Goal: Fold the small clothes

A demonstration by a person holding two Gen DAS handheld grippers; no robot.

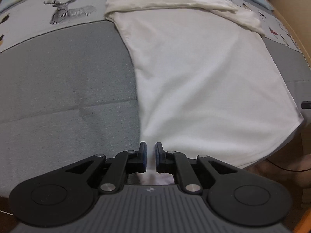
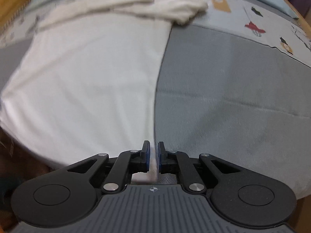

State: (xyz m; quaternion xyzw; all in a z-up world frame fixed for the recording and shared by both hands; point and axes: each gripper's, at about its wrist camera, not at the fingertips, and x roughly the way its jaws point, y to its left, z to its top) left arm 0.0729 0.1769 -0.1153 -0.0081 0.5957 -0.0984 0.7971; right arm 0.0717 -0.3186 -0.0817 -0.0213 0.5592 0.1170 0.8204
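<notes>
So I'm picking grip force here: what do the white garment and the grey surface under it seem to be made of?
The white garment looks like thin, matte cotton-type knit: it drapes in soft folds, and its far end is bunched and slightly fuzzy. The grey surface looks like a coarser woven or brushed fabric, matte, with faint grain and a seam line. Exact fibres can't be told.
</notes>
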